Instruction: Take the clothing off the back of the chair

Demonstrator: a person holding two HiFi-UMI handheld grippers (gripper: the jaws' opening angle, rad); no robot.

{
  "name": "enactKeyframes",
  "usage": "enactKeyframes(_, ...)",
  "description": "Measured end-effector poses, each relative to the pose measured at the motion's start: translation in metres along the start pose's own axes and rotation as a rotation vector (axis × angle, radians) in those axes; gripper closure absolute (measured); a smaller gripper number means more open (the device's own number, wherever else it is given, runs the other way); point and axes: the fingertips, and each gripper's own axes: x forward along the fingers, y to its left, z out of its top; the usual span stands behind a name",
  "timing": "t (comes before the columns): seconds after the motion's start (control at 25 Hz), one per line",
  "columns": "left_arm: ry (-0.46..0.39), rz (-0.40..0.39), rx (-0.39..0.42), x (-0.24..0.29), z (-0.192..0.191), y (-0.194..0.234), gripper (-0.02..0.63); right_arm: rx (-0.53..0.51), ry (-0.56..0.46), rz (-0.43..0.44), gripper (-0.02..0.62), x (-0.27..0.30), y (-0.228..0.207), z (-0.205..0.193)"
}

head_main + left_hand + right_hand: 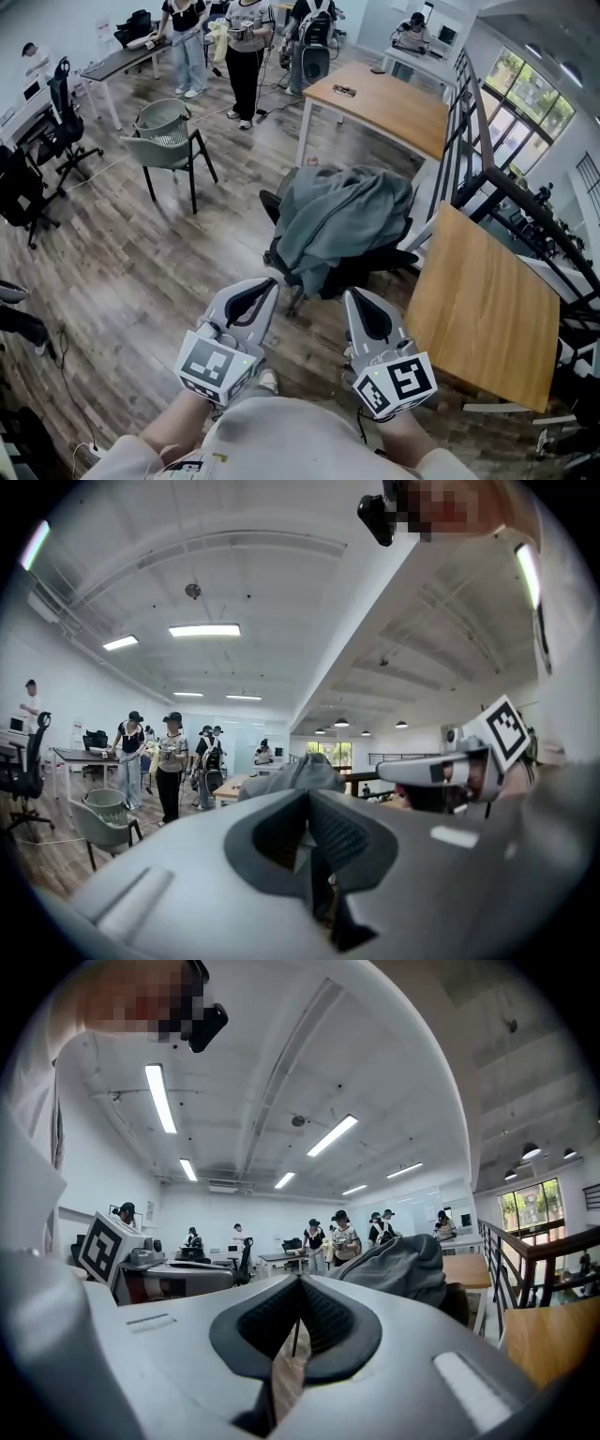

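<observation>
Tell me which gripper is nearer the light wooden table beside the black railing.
Right. The right gripper sits just left of the light wooden table; the left gripper is farther left, beyond it.

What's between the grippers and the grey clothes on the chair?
Nothing but wooden floor. The head view shows only floorboards between the left gripper, the right gripper and the grey clothing draped over the black chair.
</observation>
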Motion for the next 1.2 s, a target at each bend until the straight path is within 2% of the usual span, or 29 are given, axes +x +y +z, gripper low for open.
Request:
enactKeyframes(0.28,0.001,-0.017,0.003,0.017,0.002,0.016,0.601,-0.016,0.013,-0.033,0.595,0.015,-0.006,-0.003)
enactKeyframes(0.72,0.007,-0.019,-0.007,0.047,0.008,0.009,0.601,-0.007,0.036,-0.053,0.595,0.016,-0.043,0.000)
enactKeyframes(0.92,-0.058,0.021,-0.015,0.053,0.026,0.005,0.601,-0.010,0.034,-0.043,0.595,0.014,-0.060,0.002)
enactKeyframes(1.2,-0.039,0.056,0.001,0.063,0.024,0.002,0.601,-0.032,0.026,-0.020,0.595,0.021,-0.078,0.007)
